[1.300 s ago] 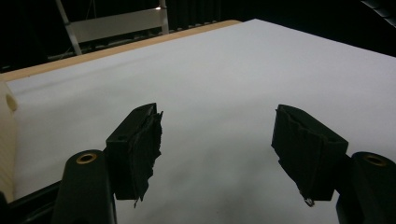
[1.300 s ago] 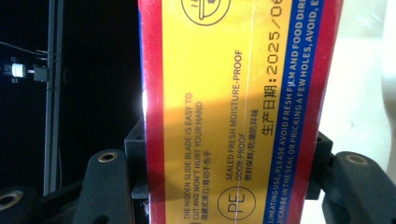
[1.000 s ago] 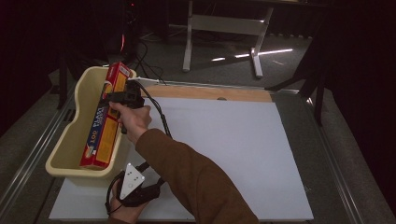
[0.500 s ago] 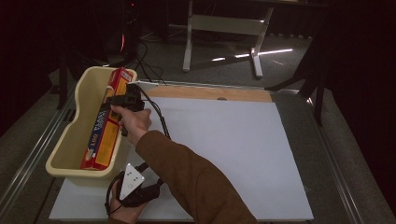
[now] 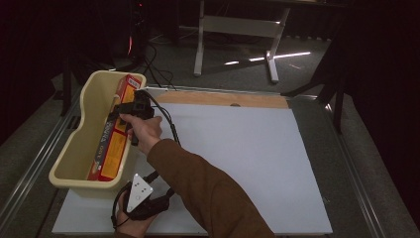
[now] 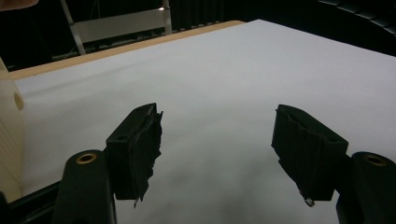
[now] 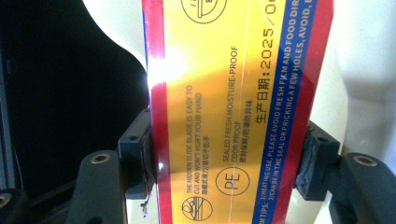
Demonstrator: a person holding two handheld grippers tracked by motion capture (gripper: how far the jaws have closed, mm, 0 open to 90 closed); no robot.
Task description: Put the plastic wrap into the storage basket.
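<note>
Since the frame 1 second before, the right gripper [image 5: 130,110] had edged a little lower along the box [image 5: 115,133] while keeping its hold, and the box lay slightly deeper in the tub [image 5: 74,148]; the left gripper [image 5: 143,201] had stayed put. That box was a long, narrow carton, glossy yellow with red borders and a blue stripe, and it lay lengthwise inside the tub with its far end propped up on the far rim. From the right gripper view its shiny face [image 7: 233,112] caught a bright glare and carried small black print, a PE mark in a circle and a date beginning 2025; the 2 black jaws pressed against its 2 long edges, clamped on it. The tub was smooth cream plastic, oblong, with rounded corners and a rolled lip, and it sat at the left edge of the white sheet [image 5: 237,163], a matte, flat surface over a table with a strip of bare wood [image 5: 223,98] at its far side. Near the sheet's close-left corner the left gripper rested in the person's hand; its view showed worn, frayed black pads [image 6: 144,140] set well apart over plain white. Right of the tub the sheet lay open to its far and right edges.
</note>
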